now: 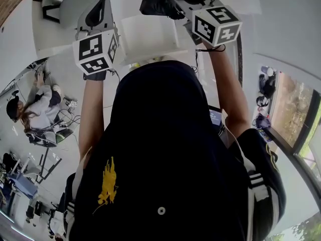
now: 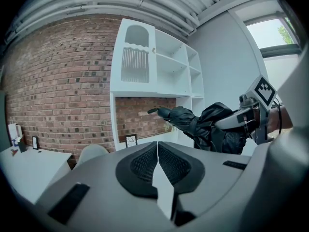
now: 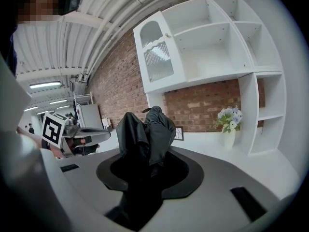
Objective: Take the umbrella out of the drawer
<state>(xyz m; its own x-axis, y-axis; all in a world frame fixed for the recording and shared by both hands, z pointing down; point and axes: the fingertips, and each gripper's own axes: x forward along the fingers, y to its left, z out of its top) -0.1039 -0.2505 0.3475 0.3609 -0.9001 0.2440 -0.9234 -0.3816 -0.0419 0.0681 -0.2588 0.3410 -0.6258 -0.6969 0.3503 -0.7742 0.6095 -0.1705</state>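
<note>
Right gripper, umbrella lengthwise along jaws

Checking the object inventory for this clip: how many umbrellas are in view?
1. The black folded fabric umbrella is clamped in the right gripper, in front of the white shelf unit. Others could lie hidden out of view.

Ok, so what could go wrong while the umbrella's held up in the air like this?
The right gripper alone clamps the umbrella, seemingly by loose fabric, so it could slip or unfurl. The left gripper is shut and empty, giving no support. Swinging the umbrella could knock the flower vase.
</note>
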